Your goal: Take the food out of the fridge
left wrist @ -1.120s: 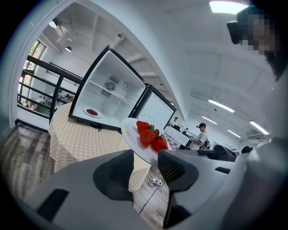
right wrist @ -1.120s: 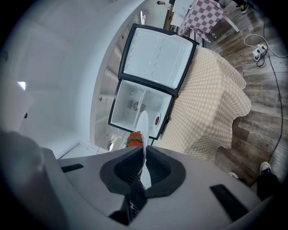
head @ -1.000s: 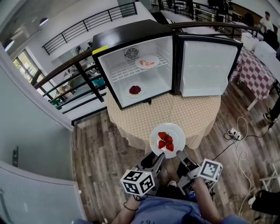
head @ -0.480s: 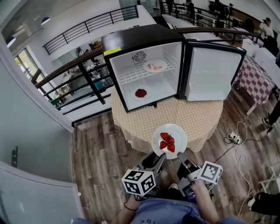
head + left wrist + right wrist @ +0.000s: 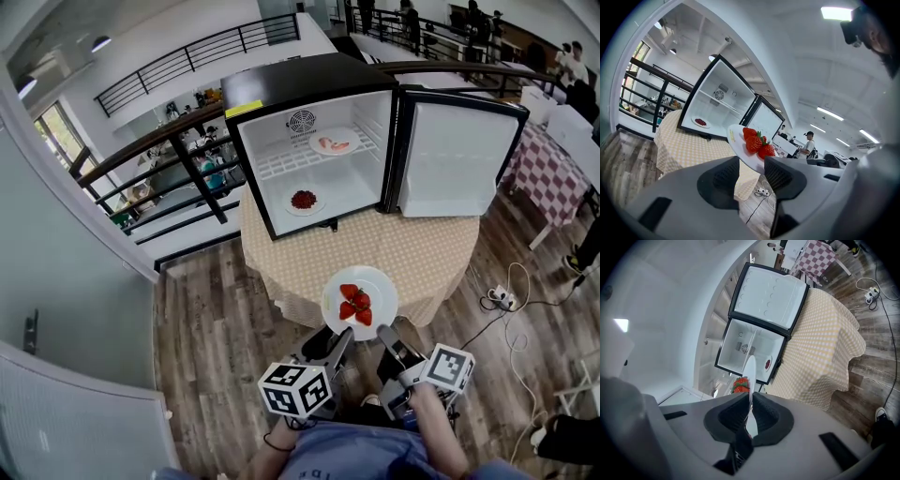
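Plate (image 5: 377, 284) w/ strawberries (image 5: 355, 303) is out of fridge (image 5: 281, 84), held off counter (image 5: 375, 246) edge, rim pinched by right gripper (image 5: 382, 335) fingers (near-closed) & left gripper (image 5: 336, 345) fingers (wider-set); upper-shelf plate (image 5: 334, 142) & lower plate (image 5: 303, 200) remain inside, approx. one-third done.

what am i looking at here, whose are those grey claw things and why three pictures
No robot: a person is holding two hand-held two-jaw grippers. One picture comes from a camera on the person's head, looking down; the other two from cameras riding on the grippers, looking along their jaws. A small fridge stands open on a cloth-covered table, dark red food on its floor and pink food on its shelf. The right gripper is clamped on the rim of a white plate of strawberries. The left gripper flanks that rim too, though whether it presses is unclear.
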